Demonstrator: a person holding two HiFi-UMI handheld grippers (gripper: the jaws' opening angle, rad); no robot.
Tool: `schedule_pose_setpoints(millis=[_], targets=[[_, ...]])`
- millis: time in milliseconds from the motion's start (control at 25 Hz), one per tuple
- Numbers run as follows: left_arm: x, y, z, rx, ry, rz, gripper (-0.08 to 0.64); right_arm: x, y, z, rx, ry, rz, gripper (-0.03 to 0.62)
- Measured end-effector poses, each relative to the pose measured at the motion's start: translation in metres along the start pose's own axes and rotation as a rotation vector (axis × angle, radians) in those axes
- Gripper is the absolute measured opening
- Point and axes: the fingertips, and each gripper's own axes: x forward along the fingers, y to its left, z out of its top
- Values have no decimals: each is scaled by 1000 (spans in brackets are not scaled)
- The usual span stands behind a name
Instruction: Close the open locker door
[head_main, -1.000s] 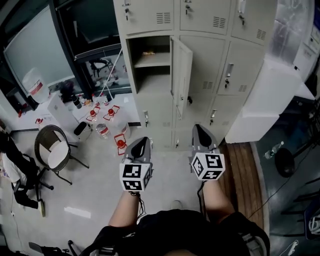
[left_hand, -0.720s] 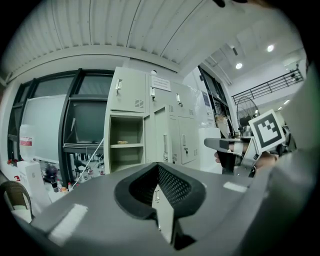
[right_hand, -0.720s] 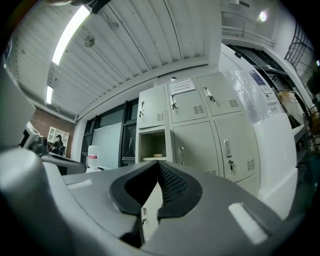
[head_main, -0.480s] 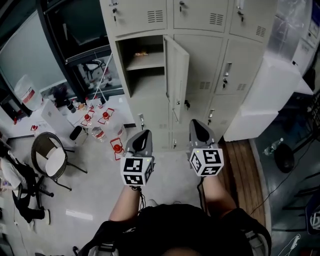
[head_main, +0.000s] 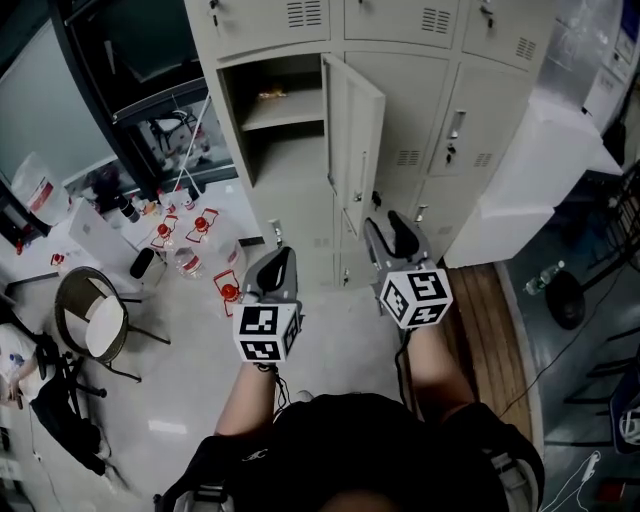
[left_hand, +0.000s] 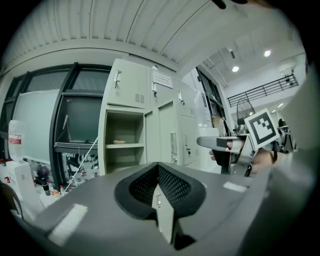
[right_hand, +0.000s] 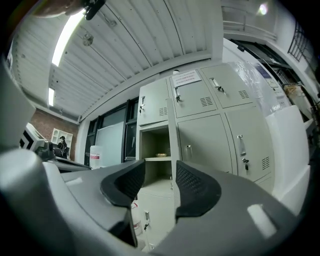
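Observation:
The bank of beige lockers (head_main: 470, 130) fills the top of the head view. One door (head_main: 357, 130) stands swung out, its compartment (head_main: 275, 140) and shelf bare to the left of it. Both grippers hang level in front of the lockers, well short of the door. My left gripper (head_main: 283, 260) is shut with nothing in it; its pads (left_hand: 172, 187) meet at the tip. My right gripper (head_main: 388, 233) has just been opening its jaws and is open and empty. Through its gap (right_hand: 160, 187) I see the door's edge (right_hand: 172, 150).
A small object (head_main: 272, 95) lies on the locker shelf. Bottles with red caps (head_main: 190, 235) and a chair (head_main: 100, 320) stand on the floor at the left. White blocks (head_main: 530, 180) and a wooden strip (head_main: 490, 310) lie at the right.
Both grippers have moved forward toward the lockers, which now sit closer and larger. The right gripper's jaws went from shut to open.

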Motion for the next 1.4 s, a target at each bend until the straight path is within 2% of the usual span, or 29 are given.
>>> schedule_pose_setpoints(millis=[200, 400, 760, 800, 840, 1000, 1240, 1400], targets=[[1, 11, -1, 1, 3, 13, 0, 28, -17, -7, 27, 47, -16, 183], [-2, 21, -1, 2, 2, 29, 0, 55, -27, -10, -5, 103, -17, 181], [-9, 40, -4, 4, 7, 67, 2, 85, -38, -13, -11, 118, -47, 176], [-10, 42, -4, 2, 7, 72, 2, 85, -38, -14, -22, 123, -56, 158], [-10, 44, -4, 1, 7, 76, 2, 86, -39, -15, -35, 125, -67, 111], [-11, 50, -5, 6, 7, 87, 0, 87, -32, -15, -57, 125, -62, 97], [-14, 58, -8, 0, 7, 100, 0, 97, -6, -17, -71, 142, -9, 100], [-21, 65, -11, -17, 11, 114, 2, 103, 9, -19, -74, 141, -15, 100]])
